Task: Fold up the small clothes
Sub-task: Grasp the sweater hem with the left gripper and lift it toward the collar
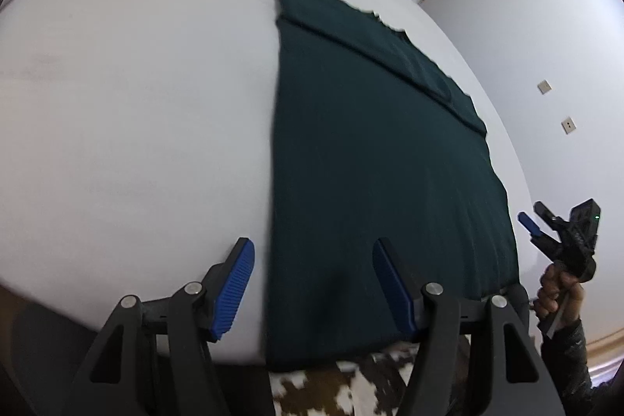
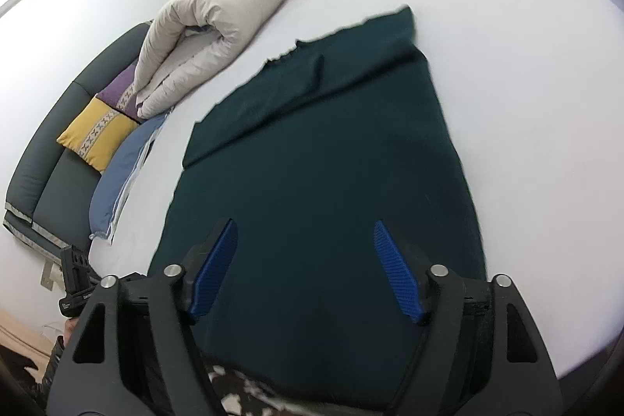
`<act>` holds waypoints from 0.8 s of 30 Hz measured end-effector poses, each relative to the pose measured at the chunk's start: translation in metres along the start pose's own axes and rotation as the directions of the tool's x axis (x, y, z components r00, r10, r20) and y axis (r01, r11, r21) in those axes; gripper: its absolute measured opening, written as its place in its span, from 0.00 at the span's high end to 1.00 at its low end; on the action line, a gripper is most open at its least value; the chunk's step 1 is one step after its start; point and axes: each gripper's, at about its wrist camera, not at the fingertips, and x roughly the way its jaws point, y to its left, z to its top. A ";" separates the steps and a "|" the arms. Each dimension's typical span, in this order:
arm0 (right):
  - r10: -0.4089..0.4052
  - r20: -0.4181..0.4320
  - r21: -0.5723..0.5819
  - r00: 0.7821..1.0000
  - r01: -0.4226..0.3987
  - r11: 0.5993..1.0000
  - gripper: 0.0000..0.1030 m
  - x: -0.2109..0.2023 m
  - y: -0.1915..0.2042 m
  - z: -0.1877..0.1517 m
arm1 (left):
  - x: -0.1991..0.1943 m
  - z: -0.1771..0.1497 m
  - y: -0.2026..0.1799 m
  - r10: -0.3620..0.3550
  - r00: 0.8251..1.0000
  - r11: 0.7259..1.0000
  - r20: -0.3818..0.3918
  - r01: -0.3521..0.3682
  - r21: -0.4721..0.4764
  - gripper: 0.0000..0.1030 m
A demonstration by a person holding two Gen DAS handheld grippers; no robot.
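Observation:
A dark green garment lies flat on the white bed, with one side folded over along its far edge. It also shows in the right wrist view. My left gripper is open and empty, over the garment's near left edge. My right gripper is open and empty, above the garment's near end. The right gripper also shows in the left wrist view, held in a hand beyond the garment's right edge.
A rolled beige duvet lies at the head of the bed, beside a blue pillow. A dark sofa with a yellow and purple cushion stands to the left. A cowhide rug lies below the bed's near edge.

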 end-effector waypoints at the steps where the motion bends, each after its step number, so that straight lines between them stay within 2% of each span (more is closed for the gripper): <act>1: -0.003 -0.009 0.017 1.000 0.003 1.000 0.37 -0.004 -0.007 -0.007 | 0.001 -0.004 0.001 0.002 1.000 1.000 -0.006 -0.002 -0.003 0.37; 5: -0.012 -0.020 0.057 1.000 0.013 0.998 0.41 -0.015 -0.029 -0.022 | 0.004 -0.010 0.003 -0.032 0.999 0.999 -0.030 0.031 -0.043 0.40; 10: -0.016 -0.029 0.086 0.999 0.019 0.996 0.41 -0.038 -0.059 -0.037 | 0.010 -0.013 -0.001 -0.045 0.996 0.999 -0.077 0.043 -0.018 0.45; 15: -0.028 -0.042 0.127 0.999 0.033 0.991 0.43 -0.053 -0.083 -0.046 | 0.010 -0.012 0.007 -0.069 0.994 0.996 -0.083 0.064 -0.059 0.59; 17: -0.040 -0.051 0.133 0.998 0.046 0.990 0.43 -0.056 -0.089 -0.047 | 0.011 -0.011 0.011 -0.080 0.993 0.994 -0.086 0.074 -0.077 0.62; 20: -0.059 -0.074 0.150 0.996 0.069 0.986 0.43 -0.060 -0.100 -0.048 | 0.011 -0.014 0.010 -0.077 0.993 0.994 -0.087 0.070 -0.079 0.62; 24: -0.040 -0.102 0.187 0.994 0.059 0.981 0.45 -0.066 -0.112 -0.051 | 0.010 -0.013 0.008 -0.065 0.994 0.996 -0.092 0.059 -0.068 0.62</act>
